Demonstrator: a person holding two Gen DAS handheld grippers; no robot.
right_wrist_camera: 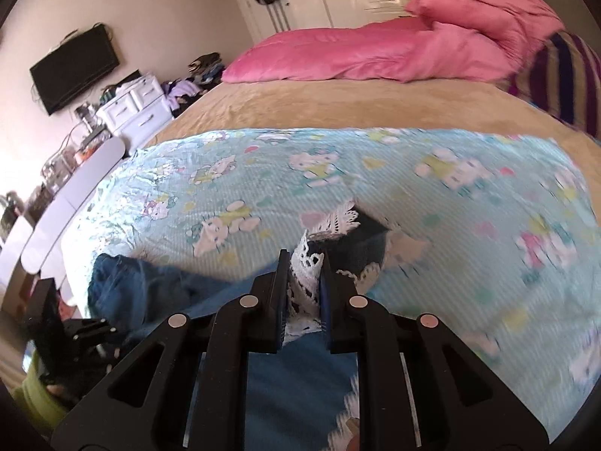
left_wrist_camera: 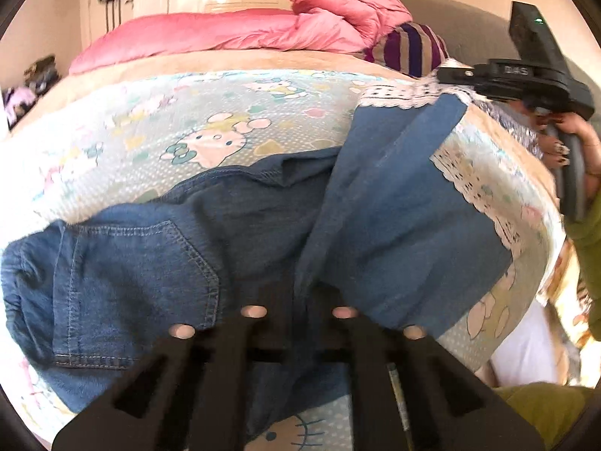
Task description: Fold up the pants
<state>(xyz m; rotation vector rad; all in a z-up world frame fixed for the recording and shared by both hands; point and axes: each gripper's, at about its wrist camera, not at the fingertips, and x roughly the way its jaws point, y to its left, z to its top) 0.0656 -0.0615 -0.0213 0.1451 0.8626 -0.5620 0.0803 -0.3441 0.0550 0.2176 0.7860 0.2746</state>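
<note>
Right at the near edge of the right wrist view, the right gripper (right_wrist_camera: 305, 282) is clenched on the white lace hem (right_wrist_camera: 306, 276) of the pants (right_wrist_camera: 300, 376), with lace bunched between its two black fingers (right_wrist_camera: 280, 293). The blue cloth runs back under it toward the near left.

Seen from the left wrist, the left gripper (left_wrist_camera: 298, 302) presses down into the denim near the crotch seam; its tips are buried in the fabric, so I cannot tell whether it is clamped. That view shows the pants (left_wrist_camera: 233, 233) spread across the cartoon-cat sheet (left_wrist_camera: 210, 120), back pocket (left_wrist_camera: 131, 282) to the left, one leg reaching far right to the lace.

Only the right view shows the wall television (right_wrist_camera: 75, 69) and white drawers (right_wrist_camera: 135, 107) at far left. Both show the pink duvet (right_wrist_camera: 375, 49) on the bed's far side.
</note>
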